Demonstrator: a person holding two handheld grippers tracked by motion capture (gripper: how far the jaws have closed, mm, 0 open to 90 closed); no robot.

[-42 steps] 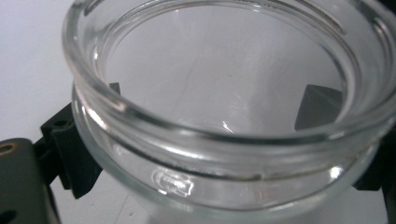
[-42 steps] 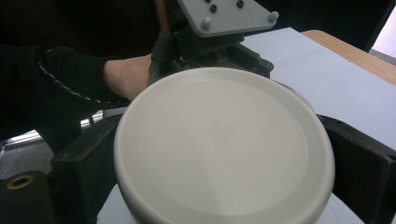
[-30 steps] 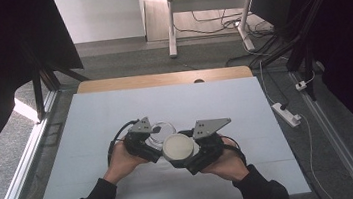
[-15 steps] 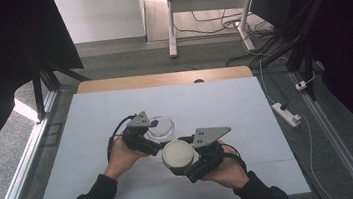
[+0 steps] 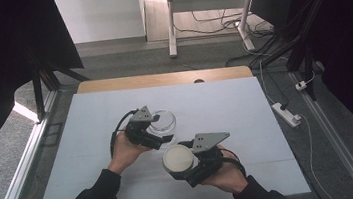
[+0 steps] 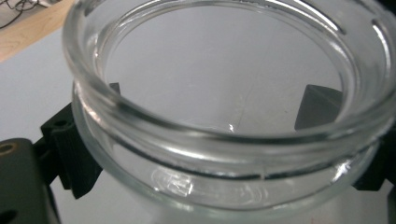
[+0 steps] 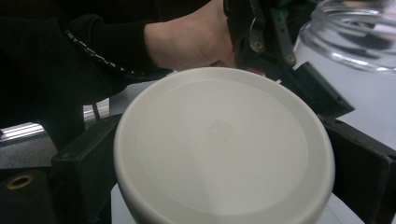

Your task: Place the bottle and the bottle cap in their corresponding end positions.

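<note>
Between the black jaws of the left gripper (image 6: 205, 135) sits a clear glass jar (image 6: 224, 107), its mouth open and empty; the left gripper view shows one jaw pressed to each side of the glass just under the thick rim, so this gripper is clamped on the jar. From the high view the same jar (image 5: 162, 122) reads as a small clear ring standing on the white table (image 5: 225, 99), just left of centre, with the left gripper (image 5: 160, 131) coming at it from the near left and the left hand (image 5: 124, 153) behind it.

Near and to the right of the jar, the right gripper (image 7: 224, 154) is closed on a round off-white lid (image 7: 224, 144). The right gripper view shows a jaw tight against each edge of the lid and a faint square mark at the middle of its flat face, a detail too small to make out from above. That view also takes in the other hand (image 7: 191, 39), its dark sleeve (image 7: 70, 51) and the jar's rim at the far right. From above, the lid (image 5: 178, 159) is clear of the jar, a little apart from it, with the right hand (image 5: 228, 174) at the near edge of the table.
</note>
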